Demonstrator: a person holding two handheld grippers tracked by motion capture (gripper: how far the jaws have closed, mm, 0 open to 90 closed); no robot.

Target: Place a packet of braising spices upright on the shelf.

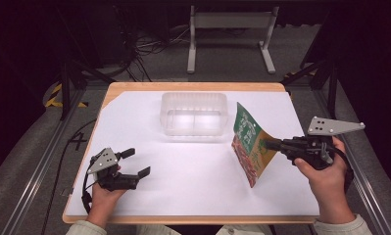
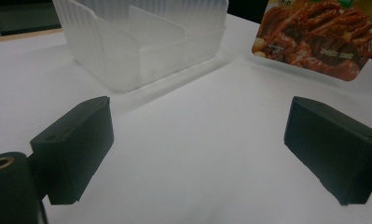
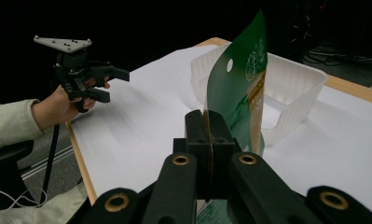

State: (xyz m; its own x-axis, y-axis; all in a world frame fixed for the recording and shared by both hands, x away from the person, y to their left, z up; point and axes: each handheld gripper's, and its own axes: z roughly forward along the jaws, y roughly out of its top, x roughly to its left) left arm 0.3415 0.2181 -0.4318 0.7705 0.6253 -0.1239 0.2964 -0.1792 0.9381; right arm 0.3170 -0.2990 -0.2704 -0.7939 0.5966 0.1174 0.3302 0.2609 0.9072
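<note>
Right tool (image 1: 265, 144) pinching green snack pouch (image 1: 249, 144) at its edge, jaws pressed together on it, seen also in right gripper view (image 3: 210, 140). Pouch held upright, clear of worktop (image 1: 193, 191), printed food side facing left tool. Just beyond pouch, ahead-left of right tool: clear plastic container (image 1: 194, 113), divider inside, near side wall close to pouch top corner, not touching as far as visible. Open white worktop below and left of right tool, wide room between both tools. Right worktop edge just under right hand (image 1: 325, 171); near edge beneath wrist.

Left tool (image 1: 134, 164) spread, nothing between jaws, hovering low over bare worktop near left front corner. Ahead of left tool: container (image 2: 141, 42) to front-left, pouch (image 2: 314, 39) to front-right, bare surface between. Floor cables, metal frame legs beyond far edge.
</note>
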